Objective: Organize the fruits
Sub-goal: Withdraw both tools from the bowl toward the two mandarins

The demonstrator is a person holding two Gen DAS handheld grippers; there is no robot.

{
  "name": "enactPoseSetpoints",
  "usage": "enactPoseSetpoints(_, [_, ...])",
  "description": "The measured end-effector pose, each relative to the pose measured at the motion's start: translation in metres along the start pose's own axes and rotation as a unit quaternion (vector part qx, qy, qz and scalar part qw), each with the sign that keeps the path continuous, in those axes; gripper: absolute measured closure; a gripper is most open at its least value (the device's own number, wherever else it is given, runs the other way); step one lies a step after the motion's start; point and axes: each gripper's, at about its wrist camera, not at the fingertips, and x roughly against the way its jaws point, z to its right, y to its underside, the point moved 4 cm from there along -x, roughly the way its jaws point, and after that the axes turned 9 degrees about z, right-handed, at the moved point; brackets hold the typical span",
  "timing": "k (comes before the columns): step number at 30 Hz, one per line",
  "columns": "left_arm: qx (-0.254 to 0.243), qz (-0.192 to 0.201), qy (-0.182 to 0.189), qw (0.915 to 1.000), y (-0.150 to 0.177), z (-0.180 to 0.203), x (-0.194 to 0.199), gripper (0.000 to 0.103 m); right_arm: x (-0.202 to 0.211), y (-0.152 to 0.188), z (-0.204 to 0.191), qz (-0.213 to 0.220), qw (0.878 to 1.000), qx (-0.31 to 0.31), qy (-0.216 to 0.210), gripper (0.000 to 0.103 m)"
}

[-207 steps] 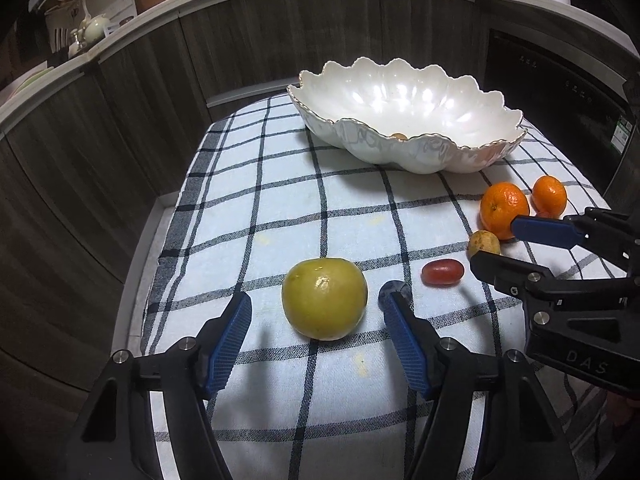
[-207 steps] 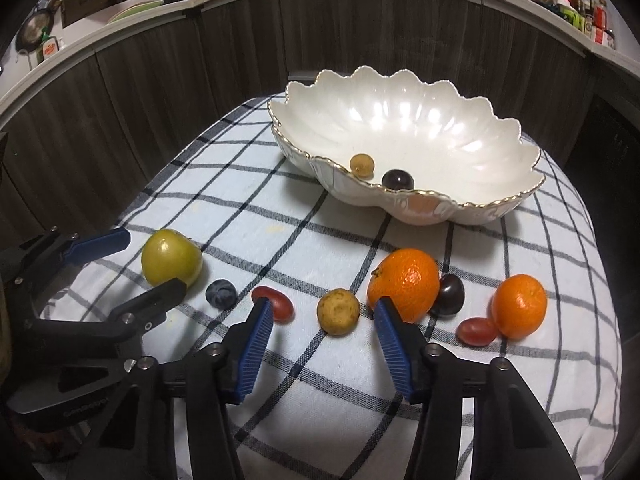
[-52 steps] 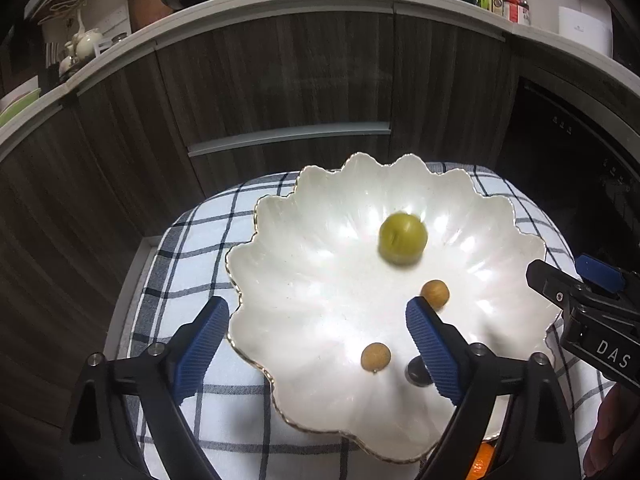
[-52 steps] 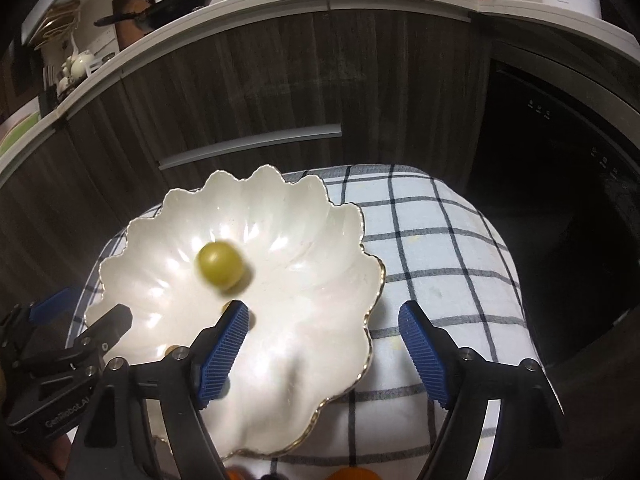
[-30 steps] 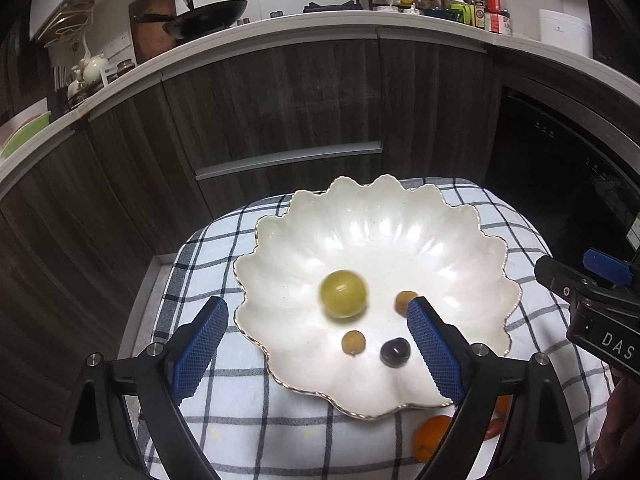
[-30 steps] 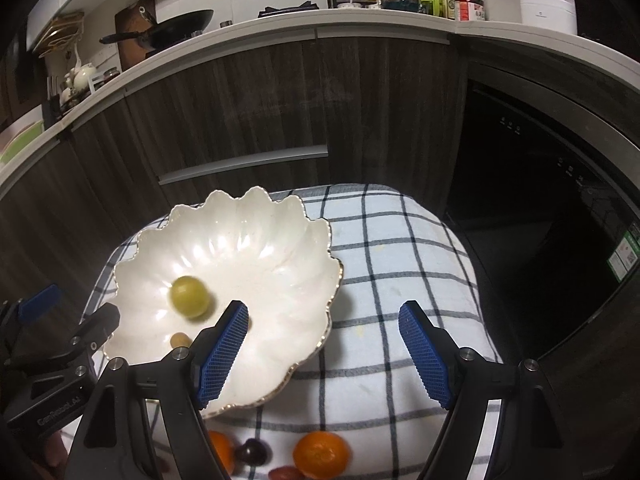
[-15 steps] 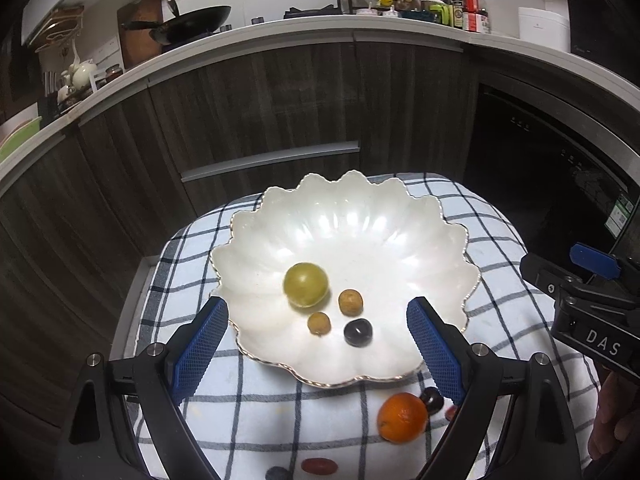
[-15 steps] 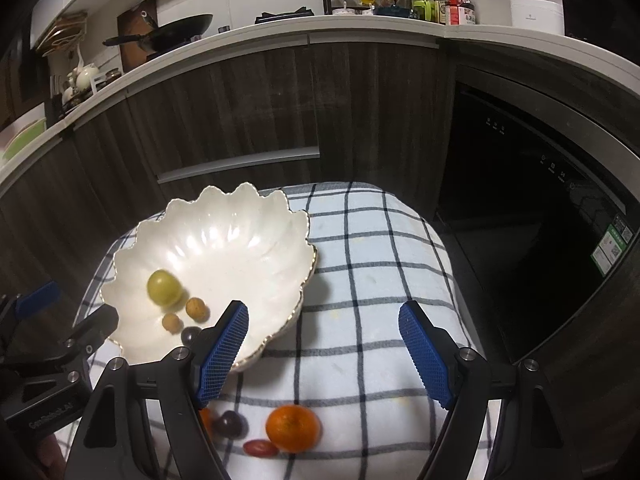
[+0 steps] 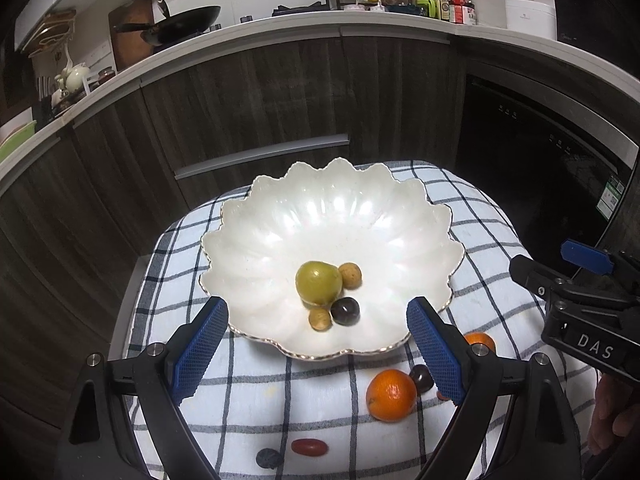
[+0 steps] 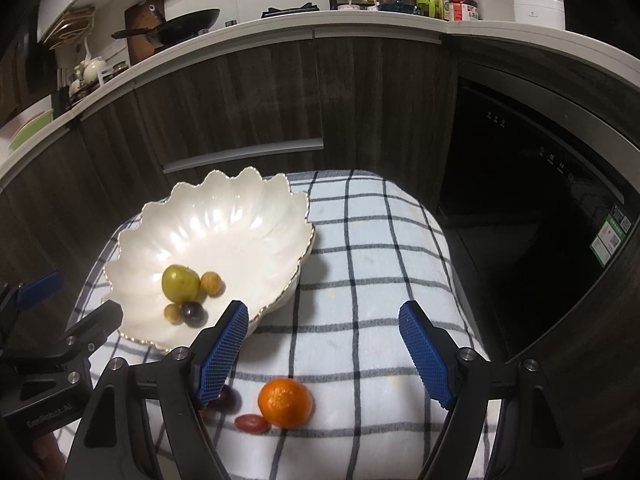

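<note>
Hovering above the checked cloth (image 9: 240, 408), the left gripper (image 9: 318, 348) and right gripper (image 10: 324, 354) both hold their fingers spread wide, grasping nothing. The scalloped white bowl (image 9: 360, 216) contains a green fruit (image 9: 319, 282), two small tan fruits and a dark one. An orange (image 9: 391, 395) lies on the cloth just beside the bowl.

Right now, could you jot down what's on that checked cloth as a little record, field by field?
Container: white scalloped ceramic bowl on blue-and-white checked cloth
Inside bowl: round green fruit, two small tan fruits, one dark plum
Still on cloth: large orange, second orange, dark plum, red oval tomato, small blue-black berry
Left gripper: open, empty
Right gripper: open, empty
</note>
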Motion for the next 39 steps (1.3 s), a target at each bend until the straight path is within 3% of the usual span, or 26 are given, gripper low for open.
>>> enactPoseSetpoints(39, [-0.042,-0.045,0.042,0.9972,0.075,0.040,-0.014,0.014,-0.020,0.061,-0.008,-0.072,0.995,0.043,-0.054,0.024])
